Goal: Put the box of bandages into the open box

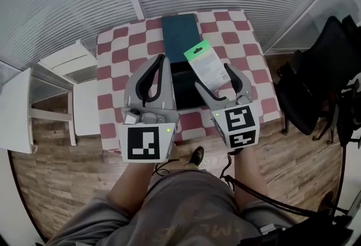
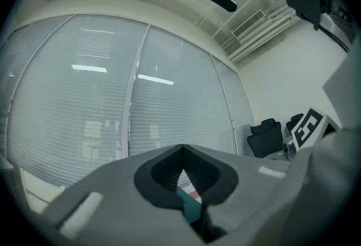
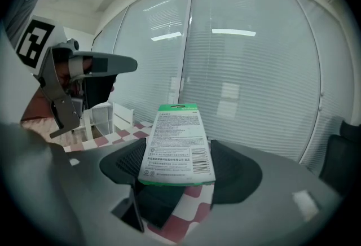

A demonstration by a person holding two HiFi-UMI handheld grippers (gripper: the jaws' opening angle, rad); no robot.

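Note:
The box of bandages (image 1: 206, 64), flat and white with a green edge, is held over the table by my right gripper (image 1: 213, 75), which is shut on its lower end. In the right gripper view the printed back of the bandage box (image 3: 179, 146) stands up between the two dark pads. Just below and left of it lies the open box (image 1: 181, 105), dark inside, with its teal lid (image 1: 180, 36) folded back toward the far edge. My left gripper (image 1: 160, 60) hovers at the open box's left side, shut and holding nothing.
The small table (image 1: 115, 56) wears a red-and-white checked cloth and stands against window blinds. White furniture (image 1: 62, 64) sits close on the left. A black office chair (image 1: 321, 81) stands to the right. Wooden floor lies in front.

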